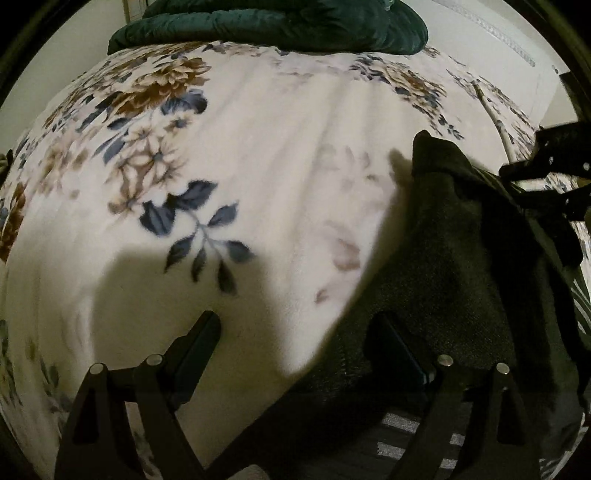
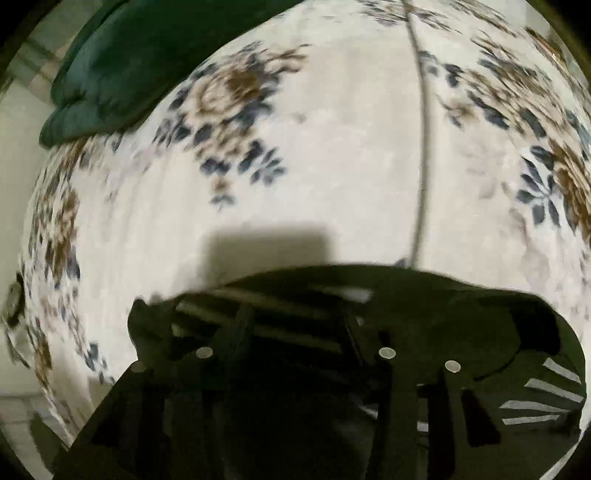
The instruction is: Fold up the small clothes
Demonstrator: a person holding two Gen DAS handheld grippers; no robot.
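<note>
Left wrist view, left to right: white fleece bed blanket with blue and brown flowers (image 1: 258,147); left tool (image 1: 295,339), fingers spread wide, one over bare blanket, the other over the dark grey knit garment with pale stripes (image 1: 461,258) heaped at right; right tool (image 1: 546,173) at the garment's far edge. Dark green quilted cushion (image 1: 277,22) beyond. Right wrist view: right tool (image 2: 295,332) half closed around garment folds; pinch not discernible.

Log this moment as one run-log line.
surface: floral blanket | item: dark garment | left gripper: open, at garment edge | right gripper: over garment, grip unclear
</note>
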